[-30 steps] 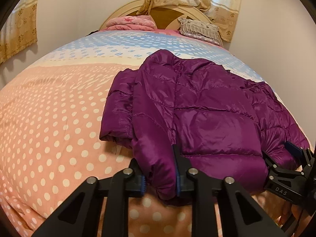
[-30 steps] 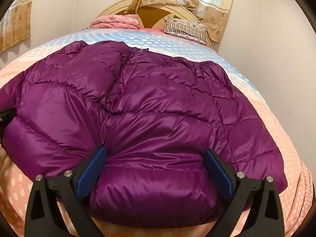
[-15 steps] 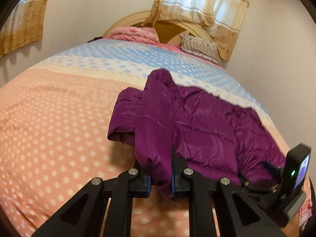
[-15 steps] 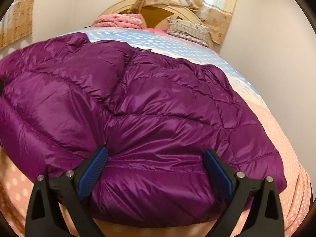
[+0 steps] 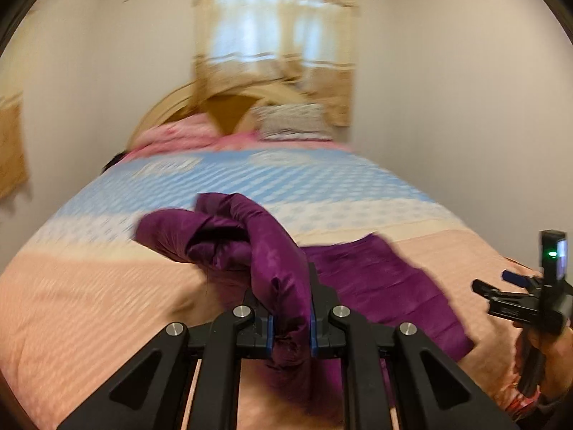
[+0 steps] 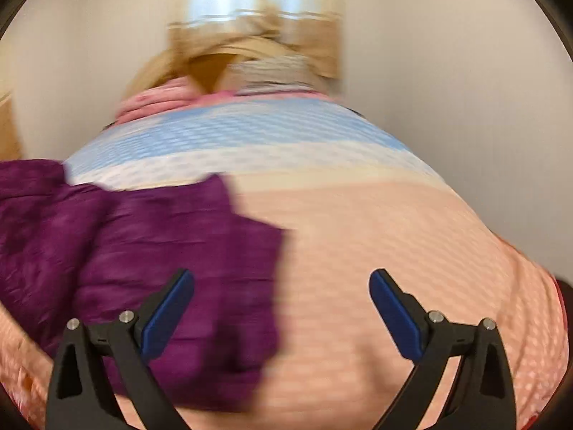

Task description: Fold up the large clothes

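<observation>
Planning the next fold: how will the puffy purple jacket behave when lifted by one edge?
The shiny purple quilted jacket is probably floppy: it droops from the left claw. Likely slippery, given its sheen. Probably light for its bulk.

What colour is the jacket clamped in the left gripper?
Deep purple, shiny jacket. It shows best in the left wrist view, pinched in the left gripper.

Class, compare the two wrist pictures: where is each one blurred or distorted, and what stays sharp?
Left wrist view: the left claw and the purple jacket pinched in it are fairly sharp; the bedspread and curtain smear. Right wrist view: nearly everything streaks, only the open right claw looks crisp. Both views bulge like a fisheye, with dark corners.
</observation>
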A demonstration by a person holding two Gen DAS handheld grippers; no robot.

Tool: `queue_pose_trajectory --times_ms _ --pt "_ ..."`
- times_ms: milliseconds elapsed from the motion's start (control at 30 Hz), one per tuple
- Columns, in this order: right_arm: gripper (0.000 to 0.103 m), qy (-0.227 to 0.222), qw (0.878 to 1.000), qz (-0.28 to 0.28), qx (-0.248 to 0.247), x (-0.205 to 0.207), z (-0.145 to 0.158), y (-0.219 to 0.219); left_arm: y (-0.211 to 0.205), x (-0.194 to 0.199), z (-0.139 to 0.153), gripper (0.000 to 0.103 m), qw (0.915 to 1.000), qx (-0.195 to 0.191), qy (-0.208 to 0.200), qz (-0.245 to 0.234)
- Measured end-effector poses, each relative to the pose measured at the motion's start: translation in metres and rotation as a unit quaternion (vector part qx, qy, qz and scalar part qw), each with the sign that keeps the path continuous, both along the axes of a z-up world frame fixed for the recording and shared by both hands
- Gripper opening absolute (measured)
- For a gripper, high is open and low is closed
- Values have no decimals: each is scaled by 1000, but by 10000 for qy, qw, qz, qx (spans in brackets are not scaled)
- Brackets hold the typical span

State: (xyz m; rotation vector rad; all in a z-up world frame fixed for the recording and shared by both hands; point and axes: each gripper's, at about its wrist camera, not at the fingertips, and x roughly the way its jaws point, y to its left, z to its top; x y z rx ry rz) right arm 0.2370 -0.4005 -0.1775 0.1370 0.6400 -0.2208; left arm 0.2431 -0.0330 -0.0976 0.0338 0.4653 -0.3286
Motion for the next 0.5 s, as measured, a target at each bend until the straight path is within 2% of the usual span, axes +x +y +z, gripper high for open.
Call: queue_pose_trajectory --times_ms 100,200,267,333,467,500 --pt "100 104 9986 -452 236 -6 -13 -44 -53 4 3 12 9984 268 -193 -470" --pt "100 181 9968 -682 367 -16 -25 -59 -111 7 -10 12 9936 541 -156 -979" --pt "100 234 9958 -792 394 -27 -33 -68 -146 4 -24 12 9881 811 -177 -1296" --pt "100 290 9950 -856 420 -33 -40 -74 -179 -2 -45 12 9791 1085 -96 -1718" --pt "100 301 9937 -919 566 -39 -45 -79 -217 -5 -91 12 9622 1504 305 -2252" --pt "100 301 9937 -908 589 -36 -47 -79 -223 -8 -101 12 9594 1608 298 -2296"
